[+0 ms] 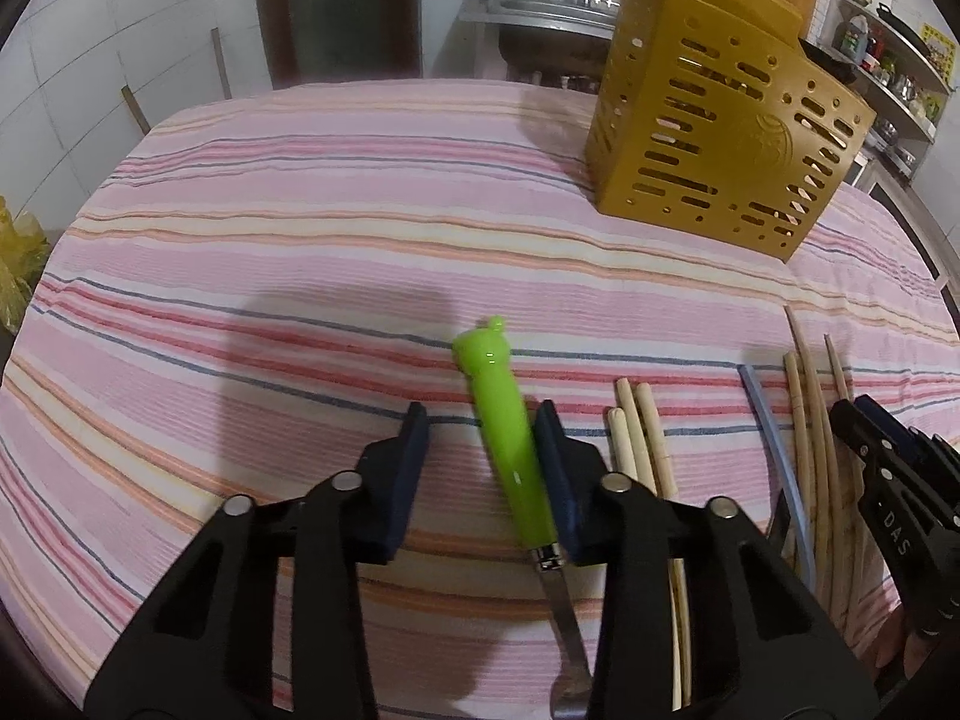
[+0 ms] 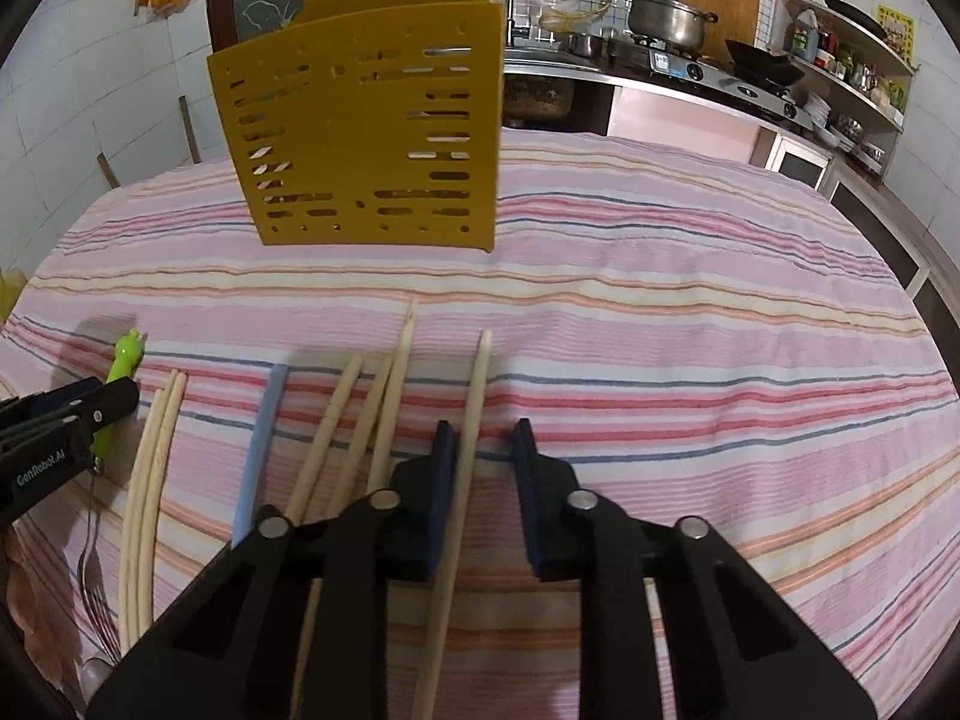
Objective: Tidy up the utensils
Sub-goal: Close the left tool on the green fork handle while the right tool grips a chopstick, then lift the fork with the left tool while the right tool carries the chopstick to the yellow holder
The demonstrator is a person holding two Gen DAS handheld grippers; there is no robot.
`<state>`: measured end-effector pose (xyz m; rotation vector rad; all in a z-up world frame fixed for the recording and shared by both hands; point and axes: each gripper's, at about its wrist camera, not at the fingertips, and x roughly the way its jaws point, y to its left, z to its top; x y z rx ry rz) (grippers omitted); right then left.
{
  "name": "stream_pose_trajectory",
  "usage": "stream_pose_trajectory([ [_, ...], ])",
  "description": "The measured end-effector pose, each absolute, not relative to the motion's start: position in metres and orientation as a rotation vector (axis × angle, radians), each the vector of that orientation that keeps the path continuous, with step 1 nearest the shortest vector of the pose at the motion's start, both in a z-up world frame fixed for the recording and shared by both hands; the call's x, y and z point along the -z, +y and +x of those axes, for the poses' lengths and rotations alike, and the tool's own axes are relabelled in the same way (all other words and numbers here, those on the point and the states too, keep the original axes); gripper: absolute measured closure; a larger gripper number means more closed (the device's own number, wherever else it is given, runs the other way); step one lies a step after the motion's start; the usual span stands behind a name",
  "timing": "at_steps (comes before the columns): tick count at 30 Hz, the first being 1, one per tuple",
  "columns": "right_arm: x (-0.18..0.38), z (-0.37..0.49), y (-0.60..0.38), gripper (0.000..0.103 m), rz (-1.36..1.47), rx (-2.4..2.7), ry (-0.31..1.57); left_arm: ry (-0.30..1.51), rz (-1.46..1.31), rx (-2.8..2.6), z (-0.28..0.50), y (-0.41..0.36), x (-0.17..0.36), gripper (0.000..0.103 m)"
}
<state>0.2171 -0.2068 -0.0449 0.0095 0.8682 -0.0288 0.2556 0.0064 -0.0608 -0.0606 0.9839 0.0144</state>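
Observation:
My left gripper (image 1: 480,420) is open, with a fork's green handle (image 1: 504,426) lying on the cloth between its fingers, close against the right finger (image 1: 555,456). My right gripper (image 2: 483,435) is open around one wooden chopstick (image 2: 474,396) that lies beside its left finger. Several more wooden chopsticks (image 2: 342,420) and a light blue one (image 2: 264,426) lie to its left; they also show in the left wrist view (image 1: 636,432). A yellow slotted utensil holder (image 2: 366,114) stands upright at the far side, and shows in the left wrist view (image 1: 720,114).
The table carries a pink striped cloth (image 2: 660,312). Behind it a kitchen counter holds a pot (image 2: 666,15), a stove with a wok (image 2: 762,69) and shelves at the right. A yellow bag (image 1: 18,258) is at the table's left edge.

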Motion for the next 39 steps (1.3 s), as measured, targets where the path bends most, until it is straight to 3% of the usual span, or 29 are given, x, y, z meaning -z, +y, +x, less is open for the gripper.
stream_pose_trajectory([
  [2,0.044,0.223,-0.208,0.093,0.016,0.025,0.874,0.993,-0.053,-0.005,0.260,0.003,0.061,0.076],
  [5,0.043,0.229,-0.207,0.094,0.013,0.023,0.877,0.991,-0.041,0.009,0.262,0.000,0.061,0.083],
  [15,0.037,0.222,-0.214,0.096,0.047,0.007,0.839,0.951,-0.077,0.030,0.250,0.003,0.051,0.084],
  [39,-0.024,0.171,-0.234,0.097,0.152,-0.010,0.491,0.582,0.018,0.015,0.180,-0.004,-0.015,0.089],
])
